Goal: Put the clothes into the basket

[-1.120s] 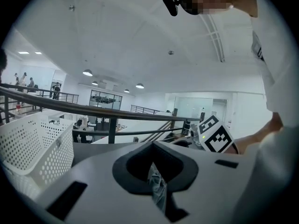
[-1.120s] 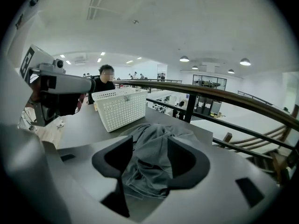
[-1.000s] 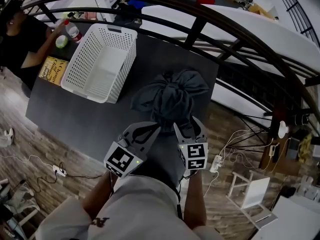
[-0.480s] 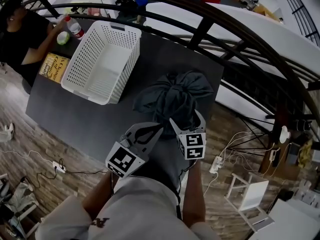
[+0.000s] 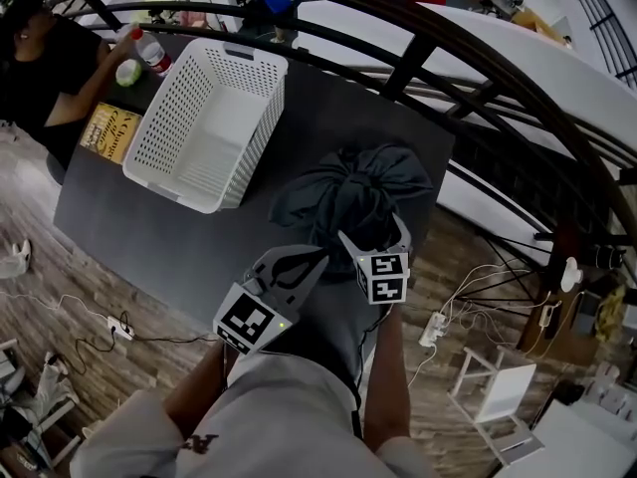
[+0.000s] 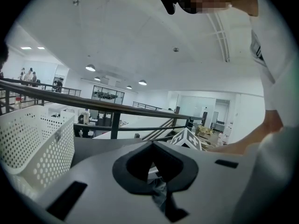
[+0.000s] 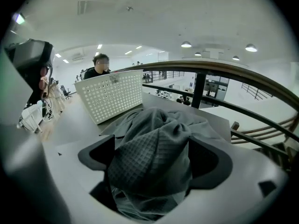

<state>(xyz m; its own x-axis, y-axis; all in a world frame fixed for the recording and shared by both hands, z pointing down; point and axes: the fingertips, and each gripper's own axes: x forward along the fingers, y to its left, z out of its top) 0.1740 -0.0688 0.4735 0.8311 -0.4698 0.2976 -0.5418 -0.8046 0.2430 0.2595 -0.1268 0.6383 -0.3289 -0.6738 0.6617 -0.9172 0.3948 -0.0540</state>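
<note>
A dark grey garment [image 5: 363, 192] lies bunched on the dark table [image 5: 149, 227], to the right of the white perforated basket [image 5: 254, 137], which holds nothing. My right gripper [image 5: 373, 232] sits at the near edge of the bundle. Its jaws are opening wide, with a waffle-textured fold [image 7: 154, 157] bulging between them. My left gripper [image 5: 317, 257] is just left of it, shut on a thin pinch of the same fabric [image 6: 159, 192]. The basket [image 6: 32, 139] stands at the left gripper view's left and, in the right gripper view, the basket [image 7: 112, 97] stands beyond the bundle.
A person [image 5: 40, 68] sits at the table's far left end beside a bottle [image 5: 149, 58] and a yellow box [image 5: 109, 132]. A dark curved railing [image 5: 428, 58] runs behind the table. Cables and a power strip [image 5: 433, 322] lie on the wooden floor.
The right gripper's jaws have spread much wider around the fabric and it has edged forward onto the bundle. The left gripper has stayed put, still pinching the cloth.
</note>
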